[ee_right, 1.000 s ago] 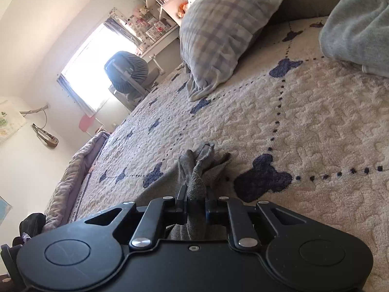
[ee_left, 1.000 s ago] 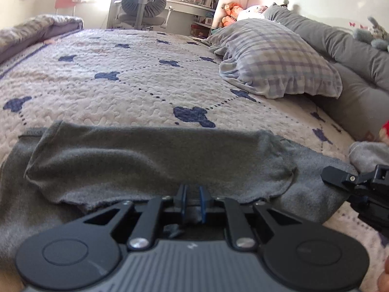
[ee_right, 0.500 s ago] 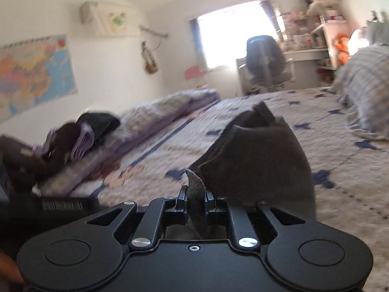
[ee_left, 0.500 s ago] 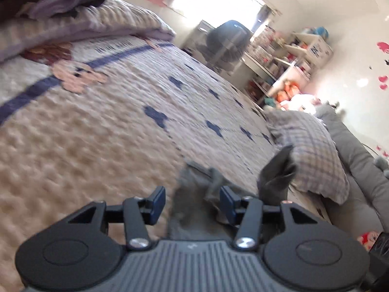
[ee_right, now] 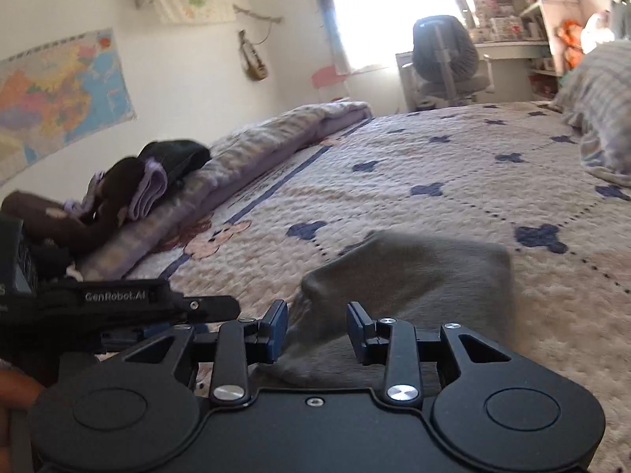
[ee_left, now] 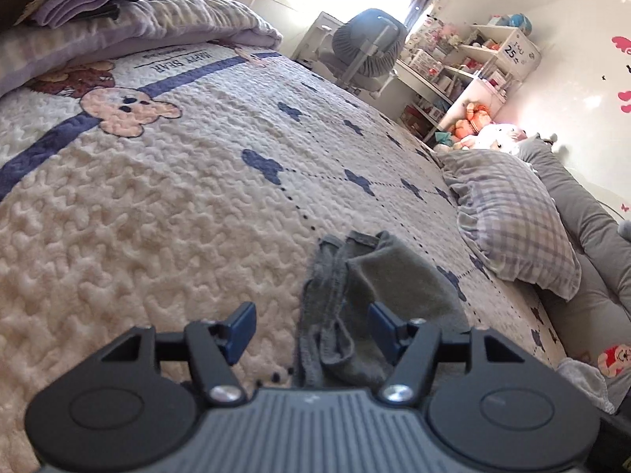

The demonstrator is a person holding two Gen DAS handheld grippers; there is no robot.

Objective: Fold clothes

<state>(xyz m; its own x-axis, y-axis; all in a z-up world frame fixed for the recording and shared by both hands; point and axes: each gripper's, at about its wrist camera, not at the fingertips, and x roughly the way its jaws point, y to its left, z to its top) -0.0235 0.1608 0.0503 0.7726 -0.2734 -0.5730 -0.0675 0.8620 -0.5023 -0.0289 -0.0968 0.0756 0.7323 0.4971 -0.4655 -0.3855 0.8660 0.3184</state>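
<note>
We note the left gripper point(ee_left: 309, 329) opening, its fingers point(ee_left: 240, 331) clear of the grey garment point(ee_left: 370, 276) bunched on the bed point(ee_left: 157, 205); the right gripper point(ee_right: 317, 327) is opening too, cloth loose between its fingers.

The garment point(ee_left: 378, 287) lies on the bedspread point(ee_left: 157, 205), the pillow point(ee_left: 512, 220) to its right, the folded quilt point(ee_left: 130, 35) left.

"HAPPY BEAR" on bedspread point(ee_left: 173, 59), "25" on shelf box point(ee_left: 512, 52), "GenRobot.AI" on left hand-held gripper point(ee_right: 118, 295)
</note>
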